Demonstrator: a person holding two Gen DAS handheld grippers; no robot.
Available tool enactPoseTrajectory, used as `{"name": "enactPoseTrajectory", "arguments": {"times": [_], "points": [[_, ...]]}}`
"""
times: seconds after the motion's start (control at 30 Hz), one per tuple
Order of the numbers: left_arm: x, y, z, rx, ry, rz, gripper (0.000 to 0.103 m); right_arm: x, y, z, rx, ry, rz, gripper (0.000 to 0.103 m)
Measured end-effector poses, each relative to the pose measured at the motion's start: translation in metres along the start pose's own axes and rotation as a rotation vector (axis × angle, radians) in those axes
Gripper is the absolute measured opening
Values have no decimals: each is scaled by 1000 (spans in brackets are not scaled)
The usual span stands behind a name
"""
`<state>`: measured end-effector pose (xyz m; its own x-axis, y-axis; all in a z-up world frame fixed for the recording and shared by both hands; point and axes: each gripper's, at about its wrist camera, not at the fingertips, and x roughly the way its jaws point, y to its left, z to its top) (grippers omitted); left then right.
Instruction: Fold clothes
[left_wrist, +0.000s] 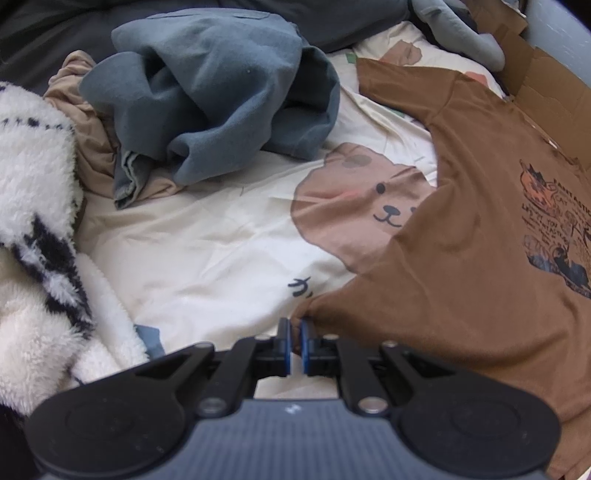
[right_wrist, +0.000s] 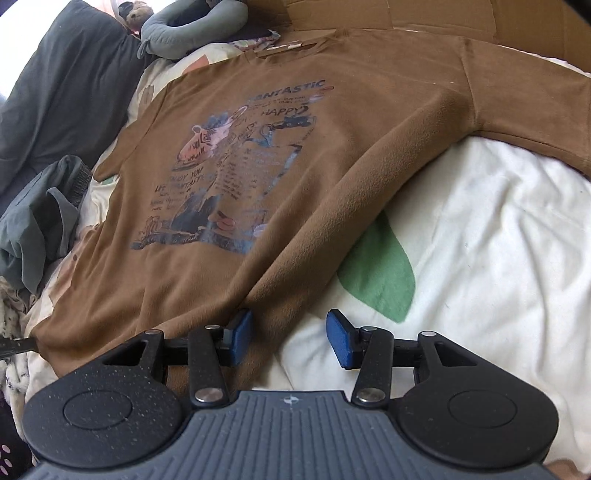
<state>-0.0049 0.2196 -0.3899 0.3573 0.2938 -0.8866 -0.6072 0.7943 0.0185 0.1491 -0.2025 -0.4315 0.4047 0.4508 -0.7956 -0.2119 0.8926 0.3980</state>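
Observation:
A brown T-shirt (left_wrist: 480, 229) with a printed graphic lies spread face up on a cream bedsheet (left_wrist: 207, 243). My left gripper (left_wrist: 294, 341) is shut on the shirt's bottom corner at its left hem. In the right wrist view the same brown T-shirt (right_wrist: 332, 155) fills the middle. My right gripper (right_wrist: 289, 338) is open, its jaws astride the shirt's other bottom corner, the left blue pad touching the cloth and the right pad over the sheet.
A crumpled blue-grey garment (left_wrist: 221, 99) and a tan cloth (left_wrist: 92, 140) lie at the back left. A fluffy black-and-white blanket (left_wrist: 37, 240) is on the left. Cardboard (left_wrist: 546, 96) lies at the back right. A dark pillow (right_wrist: 62, 88) and a grey neck pillow (right_wrist: 192, 29) sit beyond the shirt.

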Motion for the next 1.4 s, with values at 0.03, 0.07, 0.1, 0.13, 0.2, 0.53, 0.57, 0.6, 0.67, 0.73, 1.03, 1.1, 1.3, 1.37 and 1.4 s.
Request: {"name": "enactPoseTrajectory", "arguments": {"times": [0.03,0.07,0.1,0.13,0.2,0.53,0.57,0.6,0.67,0.73,1.03,1.1,1.3,1.37,1.4], "points": [[0,0,0,1,0,1,6,2,0,1,-2,0,2,49],[0,0,0,2,0,1,5,4,0,3,-5,0,6,49],[0,0,0,3,0,2,5,6,0,4,-8,0,9,49],[0,-1,0,4,0,2,5,8,0,4,-8,0,14,49],[0,0,1,3,-2,2,5,11,-1,5,-7,3,24,45],[-11,-2,9,6,-31,-17,5,-22,-6,13,-16,7,33,3],[-13,-2,10,8,-35,-20,5,-28,-6,13,-18,6,24,3],[-15,-2,11,9,-40,-23,5,-33,-8,14,-13,5,18,2],[-20,-3,13,6,-48,-31,5,-44,-12,15,-6,4,1,0],[-25,-2,16,-11,-54,-41,5,-54,-16,16,-3,3,-20,0],[-48,1,27,-46,-88,-71,5,-95,-31,16,-23,0,-86,0],[-54,2,29,-54,-98,-78,5,-106,-33,21,-30,-9,-109,0],[-68,0,35,-35,-122,-97,5,-125,-49,33,-9,-16,-131,0],[-70,3,40,-44,-133,-95,5,-123,-54,30,13,-6,-132,0],[-71,5,42,-51,-140,-92,5,-120,-57,27,28,0,-134,0]]}}
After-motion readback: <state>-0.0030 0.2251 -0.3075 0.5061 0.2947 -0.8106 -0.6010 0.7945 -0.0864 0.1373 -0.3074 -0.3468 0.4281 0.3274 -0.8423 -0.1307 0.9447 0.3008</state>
